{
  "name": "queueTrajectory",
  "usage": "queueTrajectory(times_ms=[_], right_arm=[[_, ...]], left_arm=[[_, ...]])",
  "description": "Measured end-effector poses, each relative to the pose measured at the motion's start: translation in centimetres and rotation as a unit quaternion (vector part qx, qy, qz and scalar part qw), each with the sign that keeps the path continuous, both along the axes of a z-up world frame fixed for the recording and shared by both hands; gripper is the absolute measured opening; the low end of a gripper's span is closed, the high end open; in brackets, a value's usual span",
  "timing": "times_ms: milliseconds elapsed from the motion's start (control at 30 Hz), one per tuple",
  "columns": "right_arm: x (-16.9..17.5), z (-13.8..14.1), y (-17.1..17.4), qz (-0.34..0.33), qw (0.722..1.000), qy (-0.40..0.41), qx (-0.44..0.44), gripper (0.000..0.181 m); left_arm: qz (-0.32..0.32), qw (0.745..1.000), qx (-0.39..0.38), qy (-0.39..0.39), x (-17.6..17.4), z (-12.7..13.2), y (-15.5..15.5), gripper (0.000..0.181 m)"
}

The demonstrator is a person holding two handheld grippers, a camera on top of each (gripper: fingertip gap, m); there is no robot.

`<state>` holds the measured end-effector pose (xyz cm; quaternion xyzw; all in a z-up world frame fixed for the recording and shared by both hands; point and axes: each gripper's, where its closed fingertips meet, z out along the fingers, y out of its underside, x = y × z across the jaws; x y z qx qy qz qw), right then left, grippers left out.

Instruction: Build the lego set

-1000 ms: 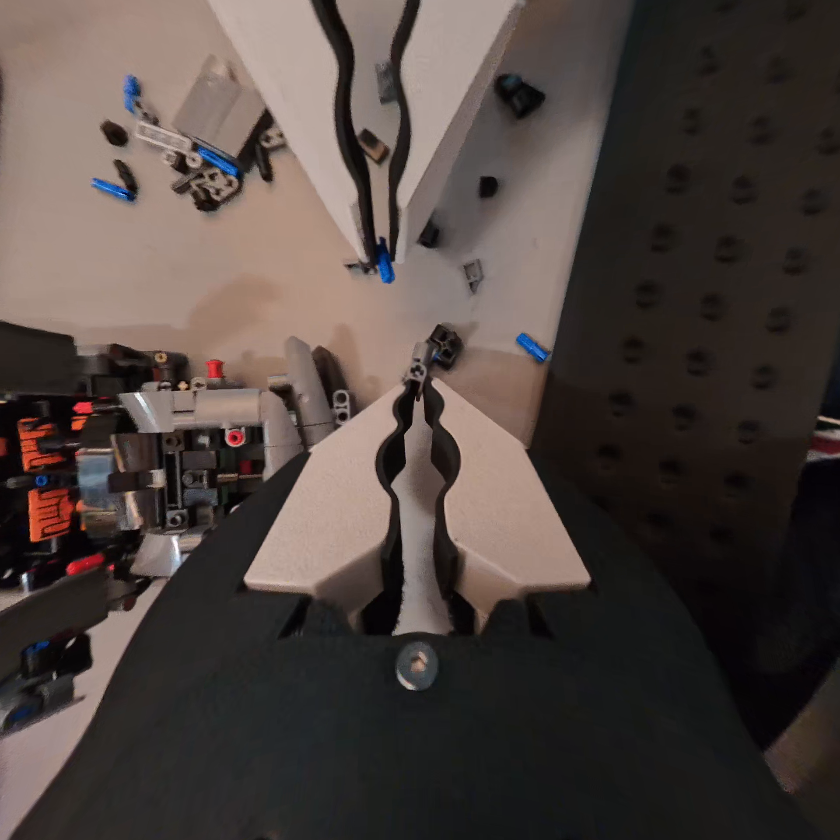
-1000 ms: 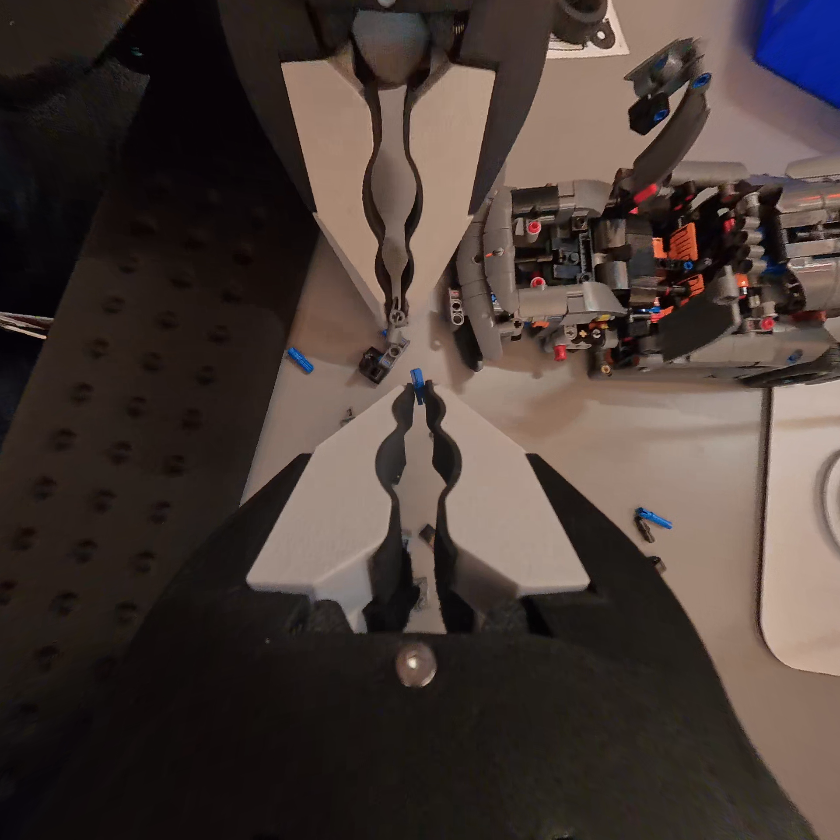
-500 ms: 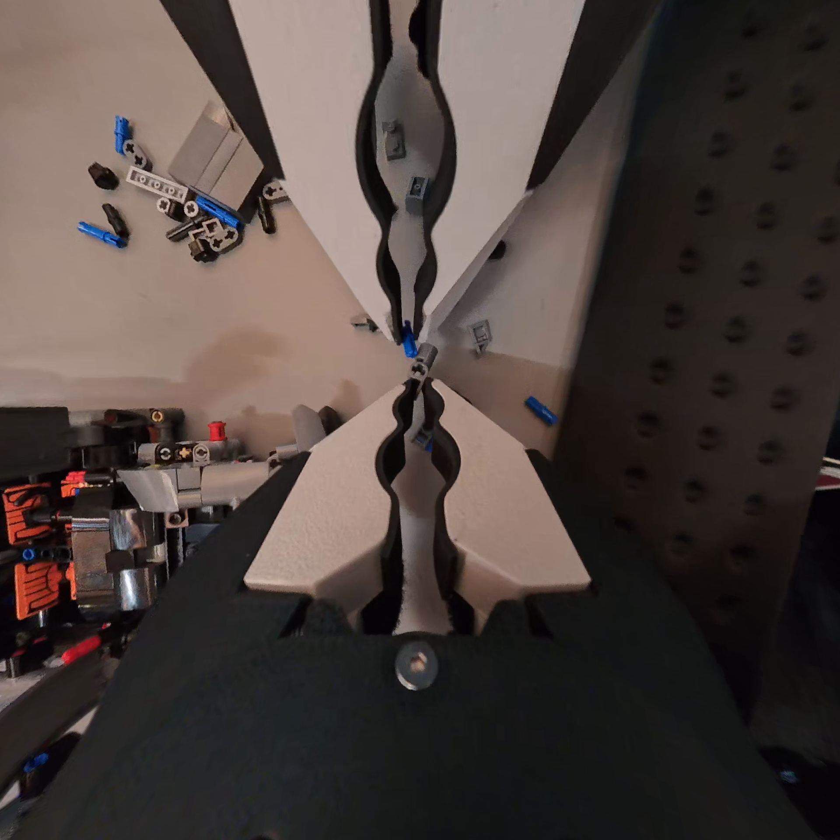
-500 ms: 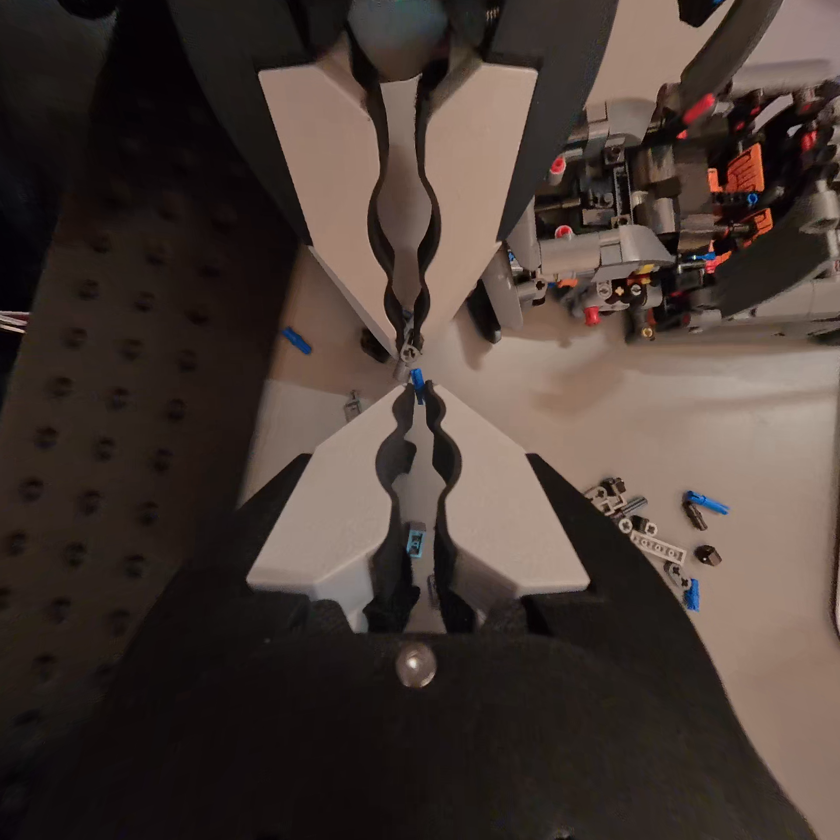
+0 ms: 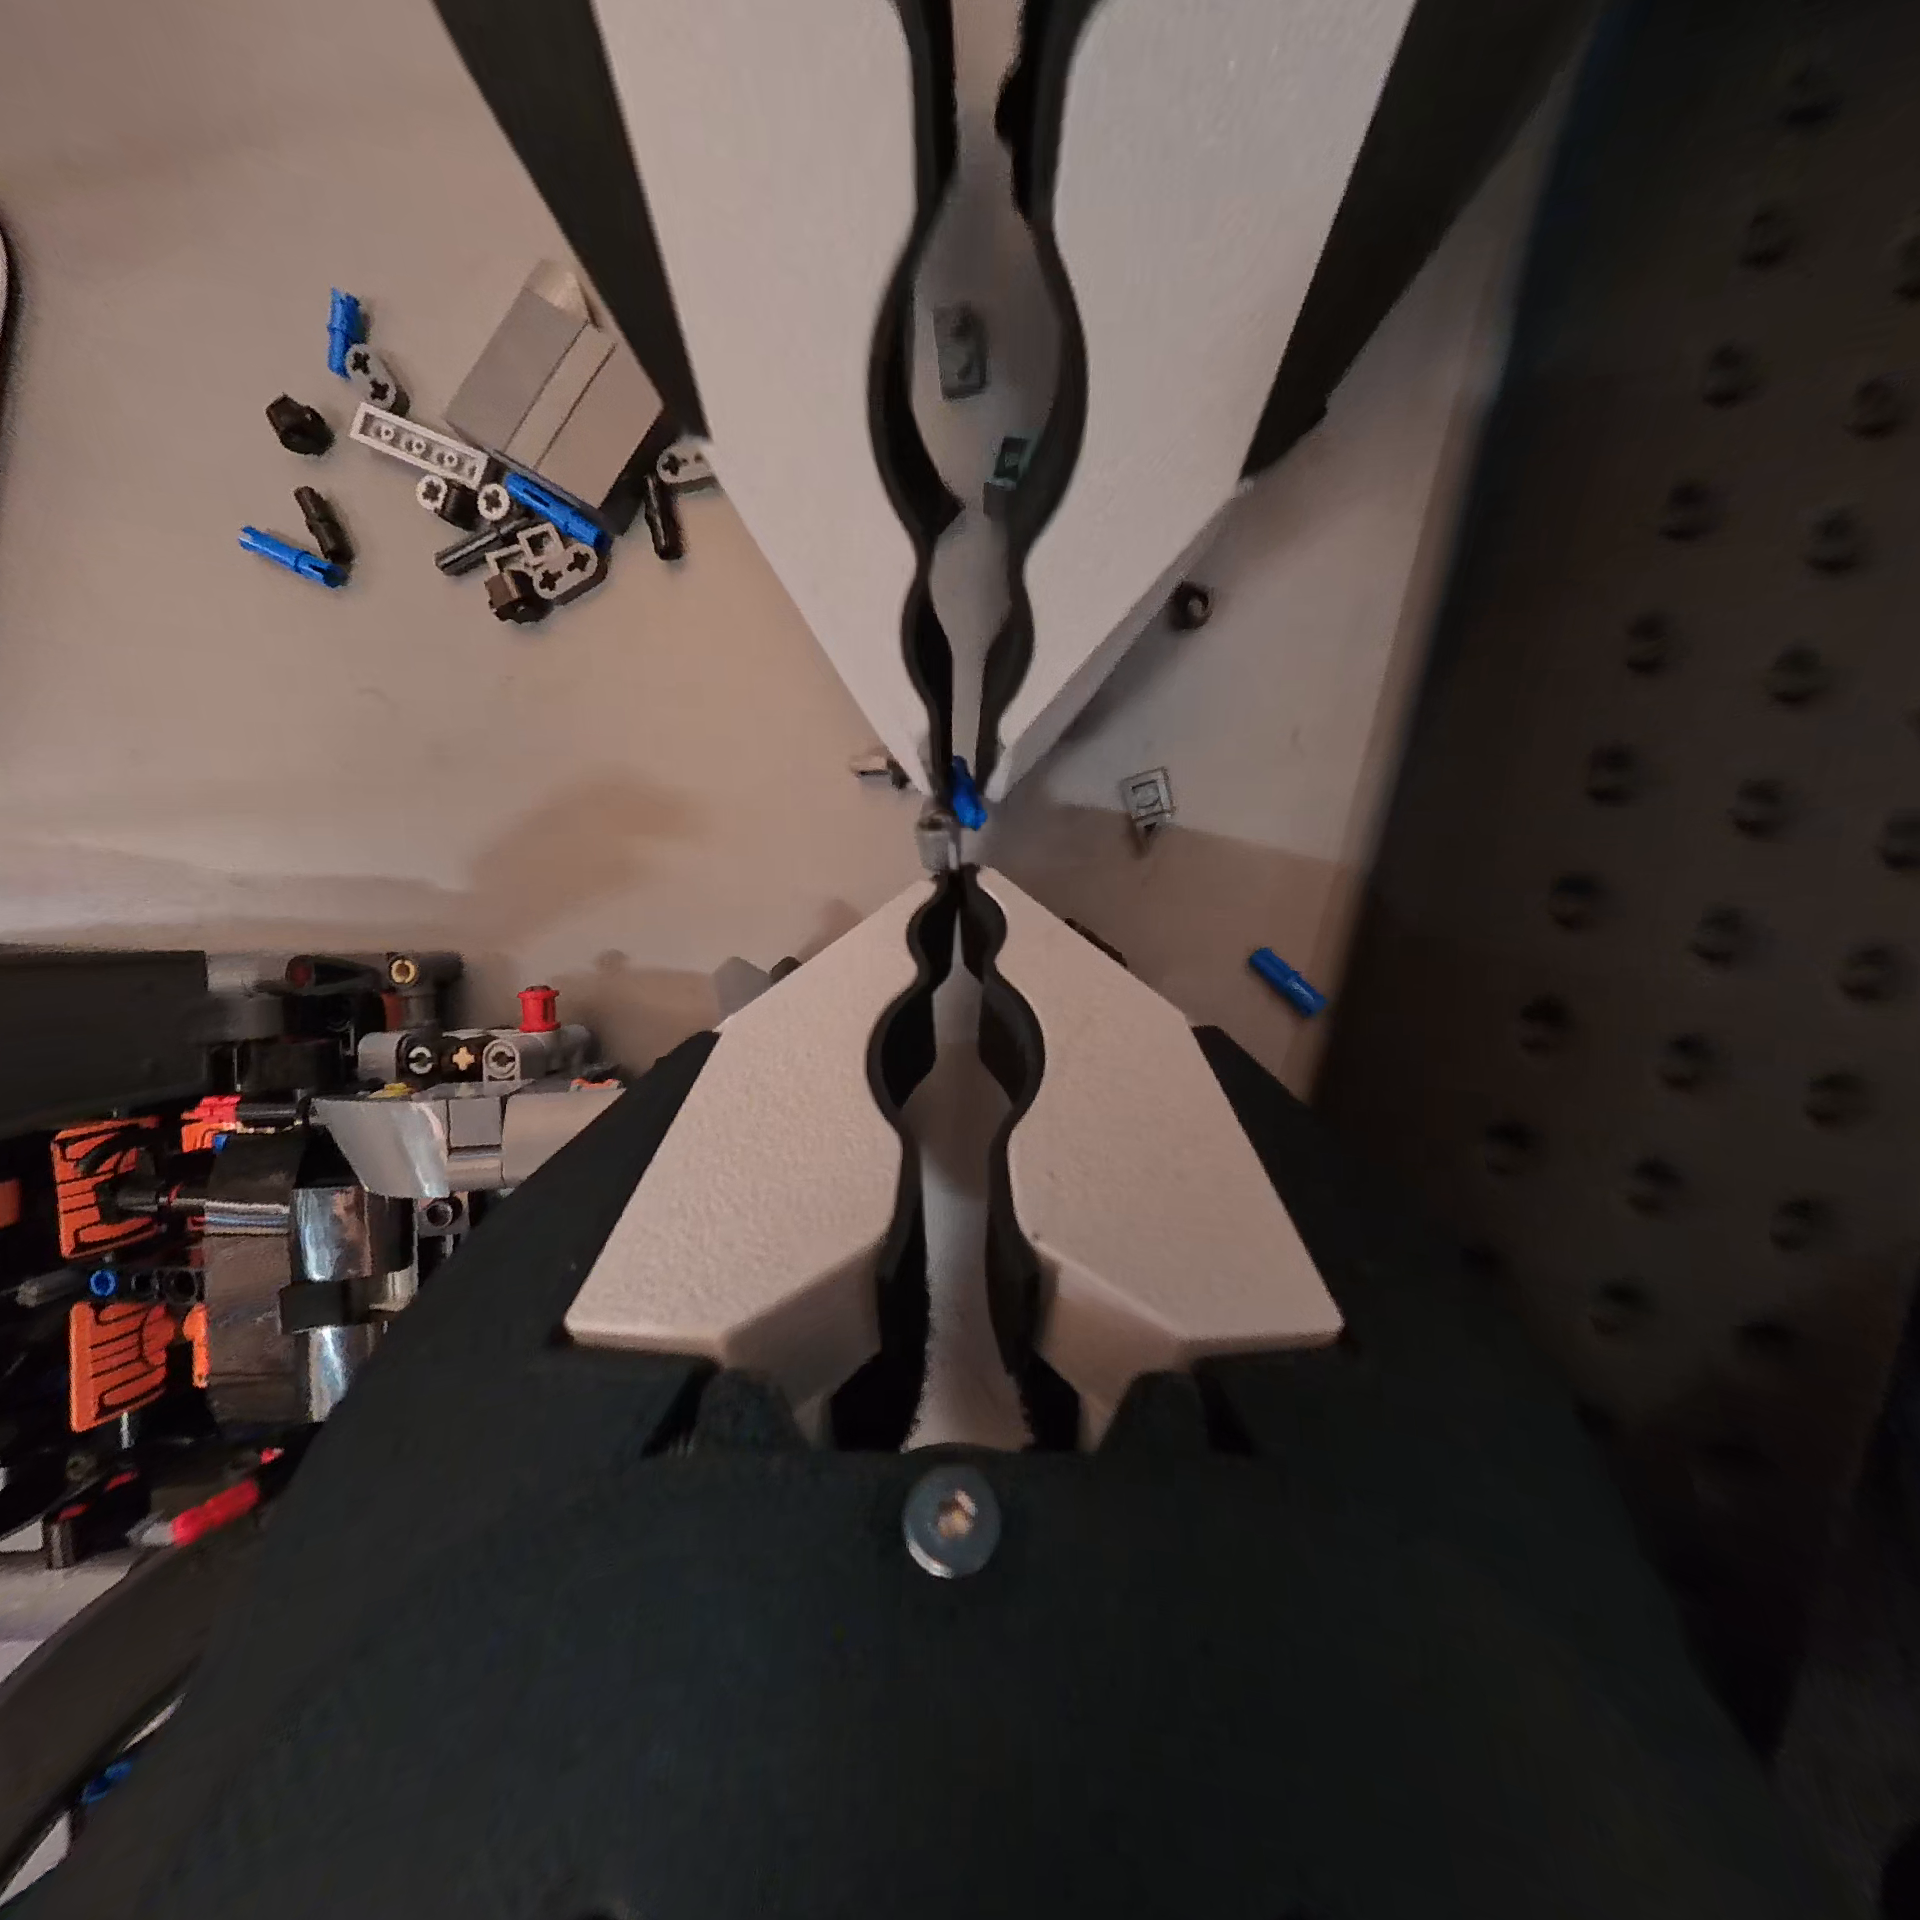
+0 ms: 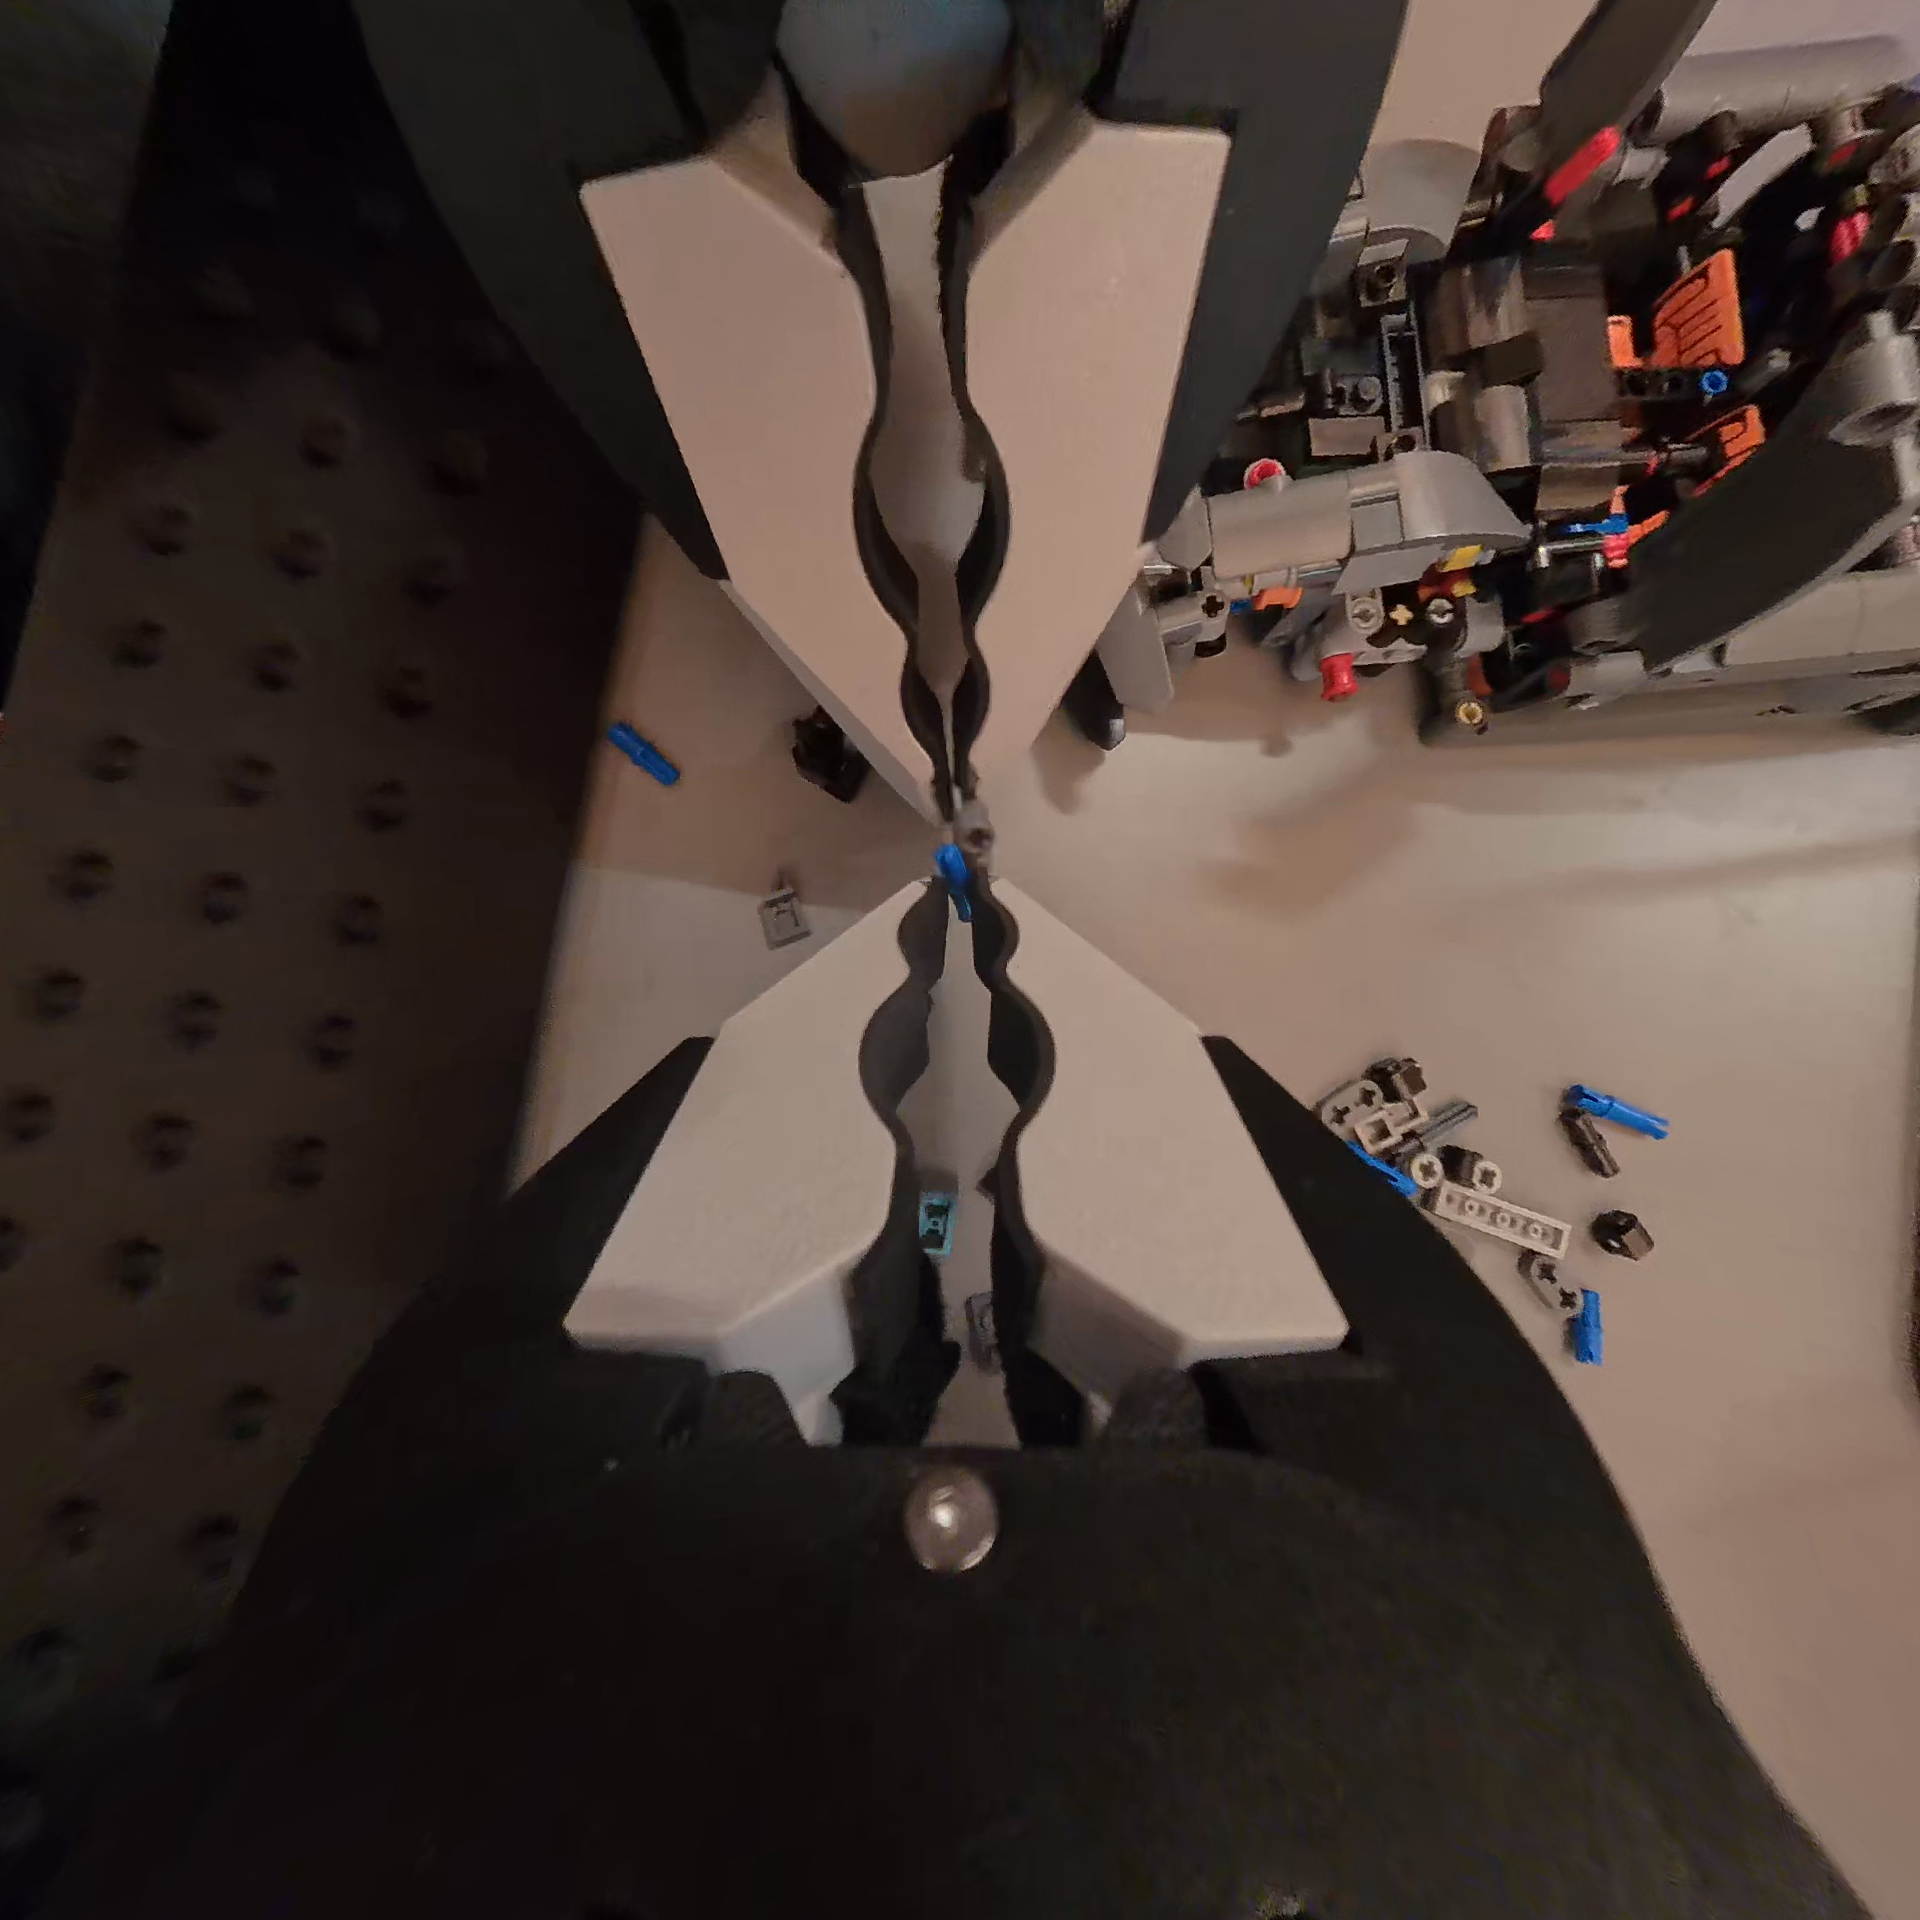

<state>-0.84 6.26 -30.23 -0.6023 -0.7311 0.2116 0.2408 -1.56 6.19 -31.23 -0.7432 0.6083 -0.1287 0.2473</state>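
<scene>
My left gripper (image 5: 951, 883) is shut on a small grey connector piece (image 5: 938, 836), which also shows in the right wrist view (image 6: 975, 828). My right gripper (image 6: 961, 896) is shut on a blue pin (image 6: 953, 878), seen from the left wrist view too (image 5: 966, 792). The two grippers meet tip to tip above the table, and the blue pin touches the grey connector. The partly built grey, black and orange lego model (image 5: 249, 1174) stands to the left in the left wrist view and at the upper right in the right wrist view (image 6: 1538, 499).
A cluster of loose grey, black and blue parts (image 5: 468, 468) lies on the table, seen also in the right wrist view (image 6: 1475, 1184). A loose blue pin (image 6: 644, 753), a small grey clip (image 6: 784, 914) and a black piece (image 6: 826, 753) lie near a dark perforated mat (image 6: 260, 831). The tips of both grippers are at nearly the same place.
The two grippers have come together tip to tip, and the blue pin now touches the grey connector. Both have risen from the table with their pieces.
</scene>
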Motion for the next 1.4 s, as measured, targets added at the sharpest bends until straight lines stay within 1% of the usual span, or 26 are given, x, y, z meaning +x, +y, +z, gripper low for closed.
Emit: queueTrajectory(times_ms=[67,167,233,400,467,600,667,733,767,800,867,967,1067,1133,1200,1300,1400], right_arm=[[0.0,-0.5,0.2,-0.004,1.0,-0.008,0.004,0.002],[-0.1,-0.6,0.1,-0.004,1.0,-0.003,-0.009,0.002],[0.1,-0.9,0.4,-0.009,1.0,-0.009,-0.007,0.002],[0.4,-1.5,0.2,-0.008,0.999,-0.021,-0.024,0.002],[0.6,-1.3,0.4,-0.012,0.999,-0.017,-0.026,0.002],[0.6,-0.1,0.6,-0.013,0.999,0.016,-0.037,0.002],[0.5,0.1,0.5,-0.011,0.999,0.023,-0.039,0.002],[0.5,0.2,0.4,-0.009,0.999,0.027,-0.04,0.002],[0.4,0.3,0.4,-0.009,0.999,0.028,-0.042,0.002],[0.4,0.4,0.3,-0.01,0.999,0.03,-0.044,0.002],[0.5,0.4,0.4,-0.012,0.998,0.03,-0.051,0.002],[0.6,0.5,0.4,-0.014,0.998,0.032,-0.06,0.002],[0.7,0.5,0.6,-0.02,0.997,0.033,-0.063,0.002],[0.7,0.7,0.5,-0.02,0.997,0.037,-0.068,0.002],[0.5,1.1,0.3,-0.016,0.996,0.046,-0.074,0.002],[0.5,1.0,0.3,-0.02,0.996,0.044,-0.081,0.002],[0.7,1.6,0.5,-0.026,0.994,0.056,-0.095,0.002]], left_arm=[[0.001,1.0,-0.006,-0.007,0.1,0.1,-0.1,0.0],[0.001,1.0,0.005,0.008,-0.2,-0.2,0.2,0.0],[-0.004,1.0,-0.007,-0.008,0.2,0.0,-0.2,0.0],[-0.007,1.0,-0.006,0.003,0.2,-0.6,-0.2,0.0],[-0.007,1.0,0.007,0.013,0.0,-0.7,0.0,0.0],[-0.005,1.0,0.016,-0.006,0.5,-0.1,0.3,0.0],[-0.002,0.999,0.021,-0.028,0.9,0.6,0.5,0.001],[-0.004,0.998,0.054,-0.026,0.9,1.1,0.9,0.003],[-0.011,0.997,0.07,-0.025,1.0,1.4,0.9,0.007],[-0.023,0.996,0.082,-0.019,1.2,1.5,0.7,0.006],[-0.04,0.99,0.134,0.006,1.1,1.5,1.0,0.008],[-0.06,0.981,0.184,0.029,1.2,1.8,1.0,0.009],[-0.081,0.975,0.206,0.03,1.5,1.9,0.7,0.012],[-0.084,0.971,0.221,0.04,1.5,1.9,0.9,0.015],[-0.092,0.966,0.24,0.037,1.8,2.2,0.9,0.015],[-0.105,0.958,0.263,0.048,1.9,2.2,0.8,0.011],[-0.107,0.953,0.279,0.047,2.0,2.7,0.8,0.006]])
